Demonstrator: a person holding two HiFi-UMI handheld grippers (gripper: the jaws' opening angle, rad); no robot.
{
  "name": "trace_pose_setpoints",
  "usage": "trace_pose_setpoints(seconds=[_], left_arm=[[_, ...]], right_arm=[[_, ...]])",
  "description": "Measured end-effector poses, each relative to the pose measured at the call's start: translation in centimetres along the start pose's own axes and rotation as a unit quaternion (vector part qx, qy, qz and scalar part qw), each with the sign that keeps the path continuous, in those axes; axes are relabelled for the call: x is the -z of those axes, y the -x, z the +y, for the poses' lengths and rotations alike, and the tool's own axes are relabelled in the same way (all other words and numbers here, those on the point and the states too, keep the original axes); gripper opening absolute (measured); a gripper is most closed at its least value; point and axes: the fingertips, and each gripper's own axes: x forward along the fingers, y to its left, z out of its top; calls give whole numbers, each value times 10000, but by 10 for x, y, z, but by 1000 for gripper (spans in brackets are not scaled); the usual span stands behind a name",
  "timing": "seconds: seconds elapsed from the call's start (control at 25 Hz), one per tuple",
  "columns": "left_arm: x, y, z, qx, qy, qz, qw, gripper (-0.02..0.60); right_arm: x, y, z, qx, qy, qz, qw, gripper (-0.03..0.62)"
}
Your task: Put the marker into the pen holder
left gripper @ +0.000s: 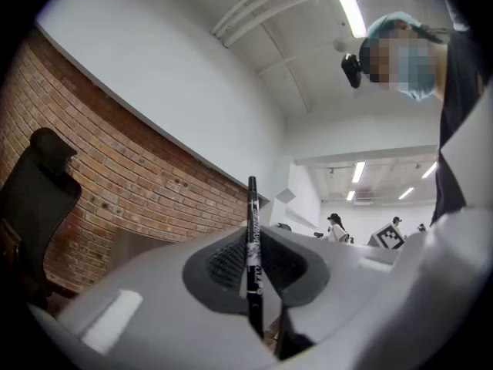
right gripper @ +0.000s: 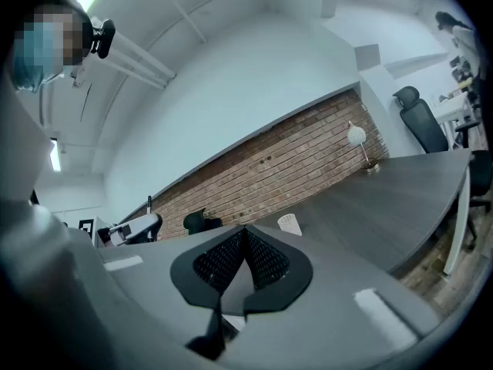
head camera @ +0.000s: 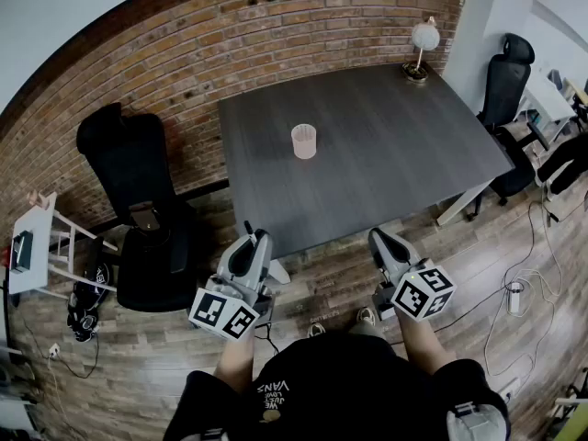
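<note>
Holding the marker (left gripper: 252,230) firmly in my left claw (left gripper: 253,267) is the first thing to get right. The two pads are pressed on its black body, and a long part of the marker sticks out past the tips. My right claw (right gripper: 245,254) is pressed together with nothing in it. Both claws hang low, near my body, just short of the near edge of the counter (head camera: 395,168).

The pen holder (head camera: 304,141) is a small pale cup. It stands upright and alone on the counter, well apart from both claws. A little lamp (head camera: 424,40) sits at the far corner, out of the way. A black chair (head camera: 138,191) stands on the floor to the left of the counter.

I think the job is at its start: the marker is in the claw but not near the cup yet. To do this step well, I would move the left claw forward over the counter, slow and level, until the marker is right above the open top of the cup. Then I would tip the claw so the long free end points down. The cup looks light, so a bump on its rim could knock it over. I would lower the marker into the middle and only let go when the end is well inside.
</note>
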Motion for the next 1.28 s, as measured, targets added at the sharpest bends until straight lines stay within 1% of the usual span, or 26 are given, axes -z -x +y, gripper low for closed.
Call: trace_pose_setpoints(seconds=[0.24,0.48,0.76,1.08,1.28], left_arm=[[7,-5,2,-20,39,53,10000,83],[16,-30,4,-178,66,98,9998,83],[24,-84,-2,-505,69,-52,9987,83],[44,-139,-17,-1022,70,-264,9944,83],[53,-160,-26,-1368,43,-358,9899,83]], right_arm=[[-9,-1,-3,-99,-170,-271,9994,0],[-19,-9,-33,-104,-256,-273,9992,0],[-35,-26,-87,-318,-360,-40,9988,0],[-59,-48,-146,-830,-347,236,9957,0],[-69,-59,-172,-1120,-368,461,9920,0]])
